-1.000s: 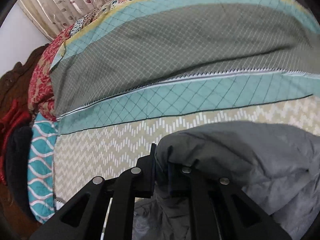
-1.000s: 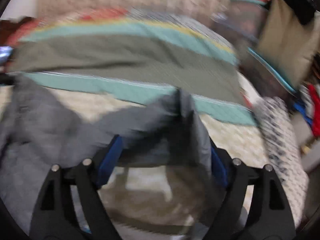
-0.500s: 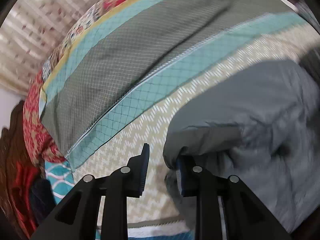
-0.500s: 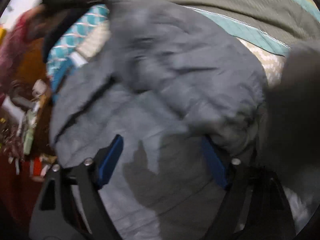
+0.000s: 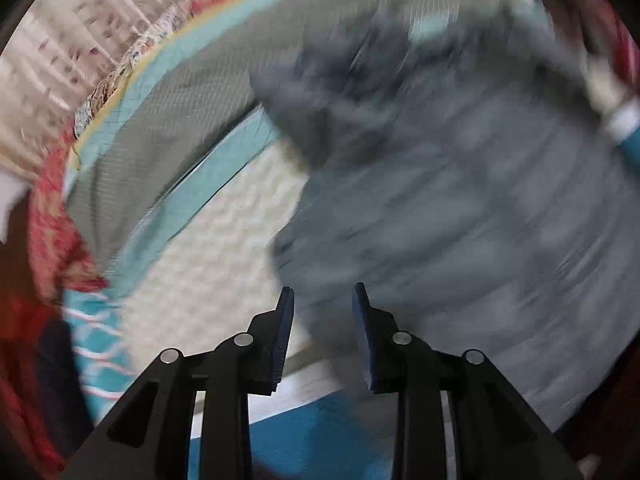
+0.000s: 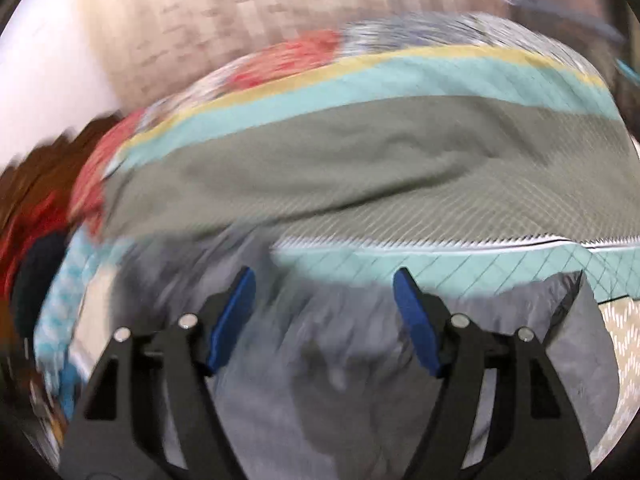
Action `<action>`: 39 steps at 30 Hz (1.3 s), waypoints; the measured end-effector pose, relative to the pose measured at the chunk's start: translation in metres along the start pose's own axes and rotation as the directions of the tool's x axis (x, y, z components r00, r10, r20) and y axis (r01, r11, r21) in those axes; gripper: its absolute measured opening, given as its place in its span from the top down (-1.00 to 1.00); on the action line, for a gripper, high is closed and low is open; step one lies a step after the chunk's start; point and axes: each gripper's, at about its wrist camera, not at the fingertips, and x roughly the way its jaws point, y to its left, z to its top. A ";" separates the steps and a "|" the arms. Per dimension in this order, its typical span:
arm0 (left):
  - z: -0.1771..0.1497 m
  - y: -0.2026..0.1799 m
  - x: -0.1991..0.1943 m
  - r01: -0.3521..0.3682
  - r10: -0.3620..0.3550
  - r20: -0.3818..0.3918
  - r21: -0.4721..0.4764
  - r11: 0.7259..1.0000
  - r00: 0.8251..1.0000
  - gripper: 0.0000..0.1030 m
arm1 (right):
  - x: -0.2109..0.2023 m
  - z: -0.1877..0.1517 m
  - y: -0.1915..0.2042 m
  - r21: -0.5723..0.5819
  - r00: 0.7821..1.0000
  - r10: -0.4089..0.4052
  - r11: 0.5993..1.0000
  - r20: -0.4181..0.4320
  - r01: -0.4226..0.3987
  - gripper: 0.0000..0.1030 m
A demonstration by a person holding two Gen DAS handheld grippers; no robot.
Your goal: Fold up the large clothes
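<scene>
A large grey garment (image 5: 460, 220) lies rumpled on the striped bedspread (image 5: 168, 152); both views are motion-blurred. My left gripper (image 5: 323, 300) is open and empty, its blue-padded fingers just above the garment's near left edge. In the right wrist view the same garment (image 6: 340, 360) spreads under my right gripper (image 6: 324, 280), which is wide open and empty above the cloth. One corner of the garment (image 6: 576, 304) sticks up at the right.
The bedspread (image 6: 360, 160) has grey, teal and yellow stripes and a cream zigzag band (image 5: 224, 248). Red patterned bedding (image 5: 52, 208) and a teal wavy-print cloth (image 5: 96, 340) lie at the left. Floral curtains (image 6: 260, 12) hang behind the bed.
My left gripper has let go of the garment's edge and opened wider. Both grippers have swung quickly; the garment now lies spread on the bed below them.
</scene>
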 end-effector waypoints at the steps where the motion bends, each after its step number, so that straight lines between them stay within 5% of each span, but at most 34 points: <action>1: 0.002 -0.008 -0.008 0.047 -0.046 0.045 -0.025 0.999 0.998 -0.93 | -0.008 -0.021 0.010 -0.049 1.000 0.018 0.999 -0.015 -0.019 -0.36; 3: 0.002 -0.030 -0.020 0.190 -0.179 0.139 -0.070 0.979 0.974 -0.93 | -0.022 -0.061 0.022 -0.098 0.999 0.022 0.995 -0.047 -0.026 -0.36; 7: 0.006 -0.105 -0.004 0.492 -0.449 0.240 -0.164 0.855 0.861 -0.93 | -0.040 -0.135 0.019 -0.058 0.990 0.056 0.996 -0.132 -0.064 -0.36; 10: 0.004 -0.136 0.031 0.535 -0.492 0.214 -0.278 0.798 0.844 -0.93 | -0.047 -0.182 0.017 -0.041 0.985 0.032 0.998 -0.169 -0.040 -0.36; 12: 0.000 -0.139 0.059 0.482 -0.447 0.182 -0.373 0.793 0.876 -0.93 | -0.051 -0.197 0.012 -0.016 0.983 0.024 0.999 -0.182 -0.027 -0.36; 14: -0.007 -0.121 0.080 0.346 -0.325 0.126 -0.456 0.820 0.937 -0.93 | -0.062 -0.212 0.002 0.009 0.985 -0.016 1.000 -0.172 0.017 -0.36; 16: -0.020 -0.086 0.092 0.257 -0.247 0.094 -0.545 0.798 0.964 -0.93 | -0.068 -0.215 -0.011 0.035 0.986 -0.065 0.997 -0.156 0.072 -0.36; 20: -0.063 0.013 0.097 0.003 0.004 0.007 -0.706 0.708 1.000 -0.93 | -0.083 -0.209 -0.048 0.072 0.953 -0.282 0.954 -0.111 0.291 -0.36; 21: -0.074 0.034 0.096 -0.068 0.070 -0.027 -0.733 0.677 0.997 -0.93 | -0.088 -0.207 -0.057 0.104 0.943 -0.316 0.939 -0.106 0.327 -0.36; 22: -0.088 0.062 0.094 -0.129 0.121 -0.069 -0.778 0.615 0.990 -0.93 | -0.096 -0.205 -0.068 0.157 0.942 -0.323 0.929 -0.094 0.335 -0.36; 25: -0.115 0.099 0.077 -0.103 0.122 -0.051 -0.872 0.478 0.991 -0.93 | -0.121 -0.197 -0.068 0.235 0.953 -0.304 0.926 0.003 0.295 -0.36; 26: -0.114 0.098 0.072 -0.094 0.134 -0.034 -0.878 0.469 0.990 -0.93 | -0.130 -0.191 -0.059 0.225 0.954 -0.294 0.935 0.054 0.275 -0.36; 29: -0.110 0.081 0.045 -0.102 0.221 0.009 -0.869 0.484 0.975 -0.93 | -0.140 -0.169 -0.028 0.172 0.961 -0.218 0.967 0.168 0.189 -0.36; 32: -0.090 0.061 0.036 -0.071 0.244 0.090 -0.812 0.580 0.966 -0.93 | -0.112 -0.143 0.005 0.098 0.988 -0.063 0.994 0.144 0.049 -0.36; 36: -0.054 0.022 0.048 -0.060 0.221 0.146 -0.691 0.720 0.964 -0.93 | -0.053 -0.118 0.038 0.033 0.997 0.046 0.998 0.055 -0.048 -0.29; 39: -0.036 0.010 0.071 -0.054 0.183 0.132 -0.651 0.757 0.974 -0.93 | -0.008 -0.107 0.043 0.042 1.000 0.028 0.999 -0.009 -0.027 -0.25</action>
